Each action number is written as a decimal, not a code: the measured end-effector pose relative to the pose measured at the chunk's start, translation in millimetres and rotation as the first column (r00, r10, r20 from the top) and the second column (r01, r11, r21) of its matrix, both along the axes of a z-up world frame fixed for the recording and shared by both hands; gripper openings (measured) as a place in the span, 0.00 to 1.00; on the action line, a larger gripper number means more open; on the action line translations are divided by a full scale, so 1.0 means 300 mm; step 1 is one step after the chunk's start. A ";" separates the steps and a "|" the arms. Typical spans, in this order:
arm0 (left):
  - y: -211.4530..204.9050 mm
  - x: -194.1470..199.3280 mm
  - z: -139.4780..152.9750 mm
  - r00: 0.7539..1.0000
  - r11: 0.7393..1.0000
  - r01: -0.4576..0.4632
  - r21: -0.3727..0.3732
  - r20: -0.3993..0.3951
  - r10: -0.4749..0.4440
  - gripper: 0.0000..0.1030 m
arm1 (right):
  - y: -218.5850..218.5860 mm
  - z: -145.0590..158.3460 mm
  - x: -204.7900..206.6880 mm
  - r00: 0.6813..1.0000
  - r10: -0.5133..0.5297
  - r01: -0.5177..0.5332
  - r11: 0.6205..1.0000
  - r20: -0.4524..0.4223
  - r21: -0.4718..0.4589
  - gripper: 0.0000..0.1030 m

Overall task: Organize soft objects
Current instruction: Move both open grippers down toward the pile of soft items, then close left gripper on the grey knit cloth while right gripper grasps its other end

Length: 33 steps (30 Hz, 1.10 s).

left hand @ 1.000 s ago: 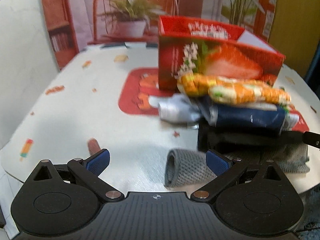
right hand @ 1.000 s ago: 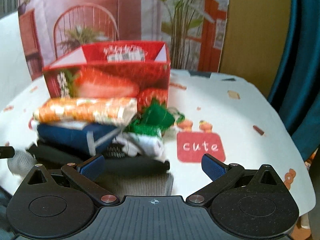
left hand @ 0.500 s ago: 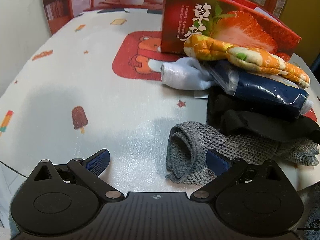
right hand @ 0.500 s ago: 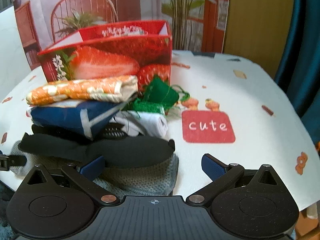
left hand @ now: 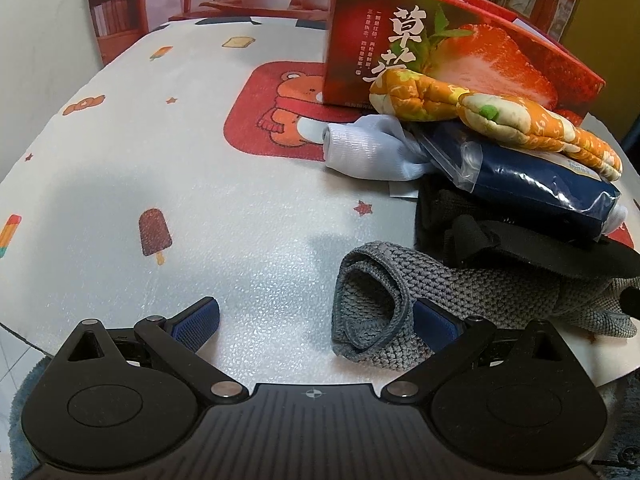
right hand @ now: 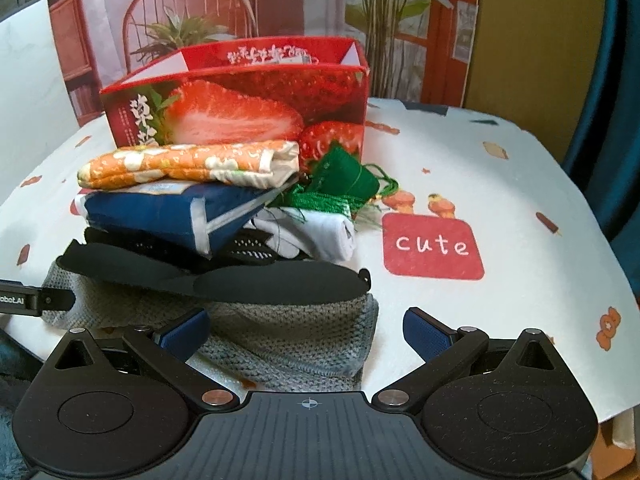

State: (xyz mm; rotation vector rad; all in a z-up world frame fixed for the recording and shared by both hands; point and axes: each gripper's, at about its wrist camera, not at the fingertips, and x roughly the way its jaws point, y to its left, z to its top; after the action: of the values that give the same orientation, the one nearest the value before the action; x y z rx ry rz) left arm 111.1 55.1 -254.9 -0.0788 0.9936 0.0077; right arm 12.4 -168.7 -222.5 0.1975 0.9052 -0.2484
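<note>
Two wide-open grippers, left gripper (left hand: 316,322) and right gripper (right hand: 306,330), flank the grey knit cloth (left hand: 404,300).

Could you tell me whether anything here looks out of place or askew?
Yes: the soft items sit in a leaning pile outside the strawberry box. The orange quilted mitt and navy packet overhang a black strap on the rumpled grey knit cloth.

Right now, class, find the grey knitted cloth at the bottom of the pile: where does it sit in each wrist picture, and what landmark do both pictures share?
Left wrist view: the grey knitted cloth lies lower right, its rolled end beside the right-hand fingertip.
Right wrist view: the cloth lies bottom centre, under the black pieces.
Shared landmark: the strawberry box behind the pile.
</note>
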 end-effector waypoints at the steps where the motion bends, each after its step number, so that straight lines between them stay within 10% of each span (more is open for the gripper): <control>1: -0.001 0.000 -0.001 1.000 1.000 0.000 0.001 0.002 0.000 1.00 | -0.005 -0.008 0.005 1.000 -0.003 0.003 1.000 -0.008 0.006 1.00; 33: -0.007 -0.003 -0.005 1.000 1.000 0.003 0.008 0.018 -0.003 1.00 | -0.047 -0.145 0.052 0.993 -0.061 0.063 0.998 -0.099 0.017 1.00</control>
State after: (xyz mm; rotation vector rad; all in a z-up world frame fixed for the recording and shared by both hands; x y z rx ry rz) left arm 110.3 53.1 -256.4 -0.0694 0.9756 0.0082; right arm 28.1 -182.7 -265.9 0.2344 1.0009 -0.3092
